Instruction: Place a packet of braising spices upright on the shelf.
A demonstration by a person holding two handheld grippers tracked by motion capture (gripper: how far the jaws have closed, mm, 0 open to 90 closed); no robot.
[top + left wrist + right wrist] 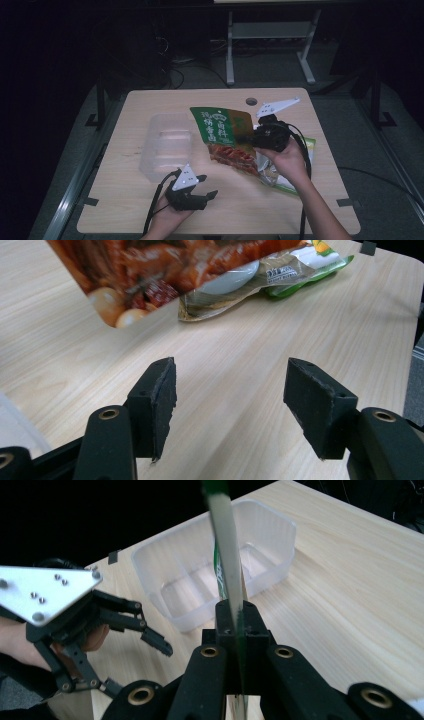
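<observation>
My right gripper (248,136) clamped the green snack pouch (222,131), seemingly lifted; my left gripper (206,186) gaped empty near the clear tub (166,145).

Both grippers are black; the left gripper (206,186) and right gripper (250,134) each carry a screwed grey triangular plate and a black cable.

White Chinese characters, too blurred to read surely, stand on the green pouch (220,125).

We see a light wooden surface (150,210) with a round cable hole (251,101) near its far edge. Beyond it we find a grey floor (270,75), loose cables (180,75) and a white desk frame (272,35) in a dark room.
</observation>
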